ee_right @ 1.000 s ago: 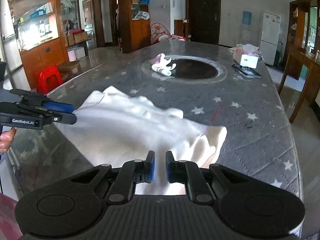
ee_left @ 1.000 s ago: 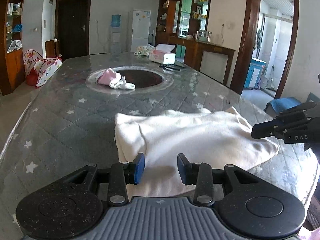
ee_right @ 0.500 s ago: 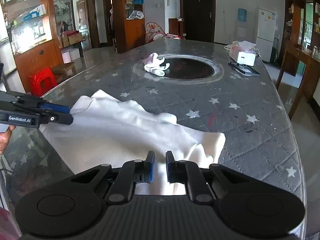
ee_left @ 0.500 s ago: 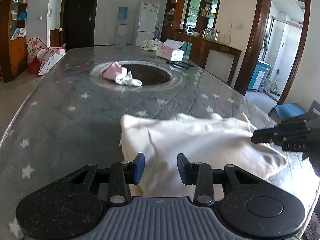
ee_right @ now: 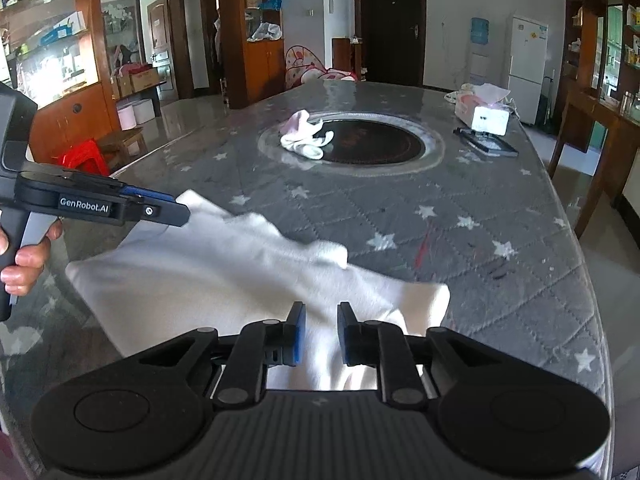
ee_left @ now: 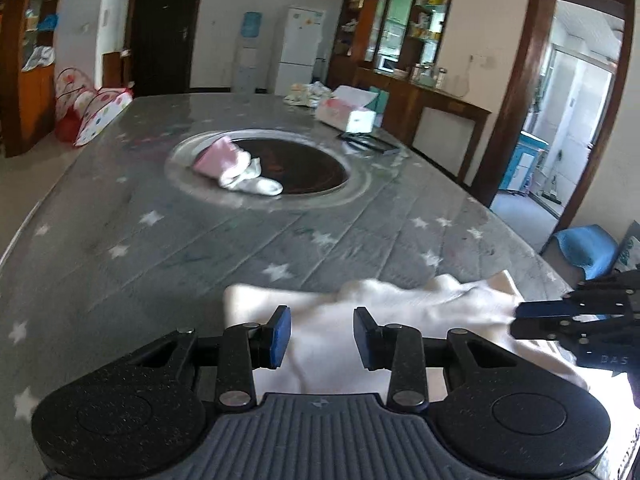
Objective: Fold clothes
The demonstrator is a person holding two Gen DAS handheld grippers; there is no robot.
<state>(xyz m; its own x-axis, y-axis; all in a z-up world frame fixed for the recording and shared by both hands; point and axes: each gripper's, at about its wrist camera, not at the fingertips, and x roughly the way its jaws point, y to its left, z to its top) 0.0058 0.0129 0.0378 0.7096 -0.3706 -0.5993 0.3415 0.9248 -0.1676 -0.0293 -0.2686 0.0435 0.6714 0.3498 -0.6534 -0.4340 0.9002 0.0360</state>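
White cloth, a folded garment (ee_right: 224, 280), lies just under and ahead of both grippers at the table's near edge, its long axis running left gripper (ee_left: 322, 336) to right gripper (ee_right: 321, 332) (both parted, empty, equally near); pink-and-white socks (ee_right: 306, 138) sit far ahead.

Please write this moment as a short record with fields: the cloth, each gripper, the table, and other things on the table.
garment: white garment, rumpled, lying on the near part of the table
left gripper: left gripper, jaws open, above the garment's near edge
right gripper: right gripper, jaws open with a narrower gap, garment beneath
table: grey star-patterned table with a dark round inset in the middle
other items: pink and white socks at the inset's rim; tissue box at the far side
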